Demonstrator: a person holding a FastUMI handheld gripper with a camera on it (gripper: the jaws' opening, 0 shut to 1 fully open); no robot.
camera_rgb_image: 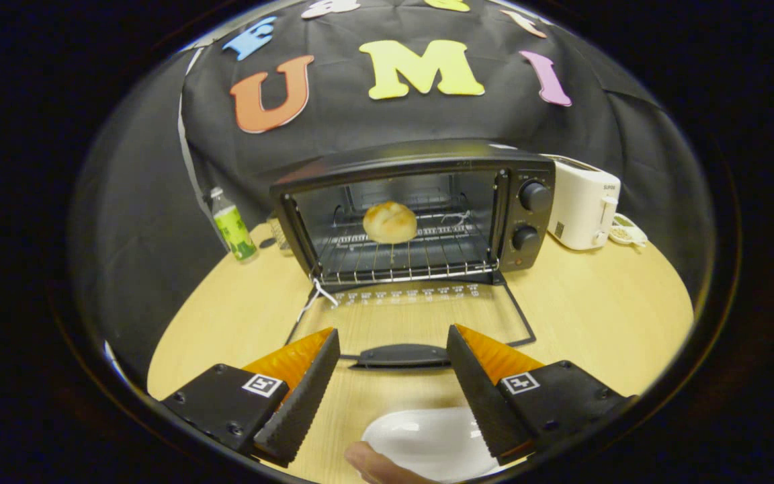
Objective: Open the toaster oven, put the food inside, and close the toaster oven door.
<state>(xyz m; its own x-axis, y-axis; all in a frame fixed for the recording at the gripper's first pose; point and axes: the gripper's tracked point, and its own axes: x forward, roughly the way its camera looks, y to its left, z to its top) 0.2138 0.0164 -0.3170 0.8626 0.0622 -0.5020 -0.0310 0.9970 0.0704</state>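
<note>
Oven: stands at the far side of the table, cavity facing the gripper; dials on its right panel.
Door: dropped flat on the tabletop, glass up, hinge at the oven mouth. Lies this way so the rack is reachable from the front.
Handle: on the door's near edge, sitting between the fingertips and level with them; not touched.
Bun: rests on the rack, toward the back and a little left of centre. Food step looks done.
Gripper: jaws spread wide, holding nothing; fingers flank the handle, apart from it.
Plate: white, bare, close under the fingers; a fingertip shows just beside it. Likely where the bun came from.
Step in hand: closing the door, judged from the bun inside and the fingers lined up on the handle.
Edges: door's near edge and handle are the lift point; thin side arms run back to the hinge.
Room: open table on both sides of the door. Bottle left of the oven, toaster right of it, both well clear of the door's swing.
Risk: the bun sits well back of the mouth, so the door should clear it.
</note>
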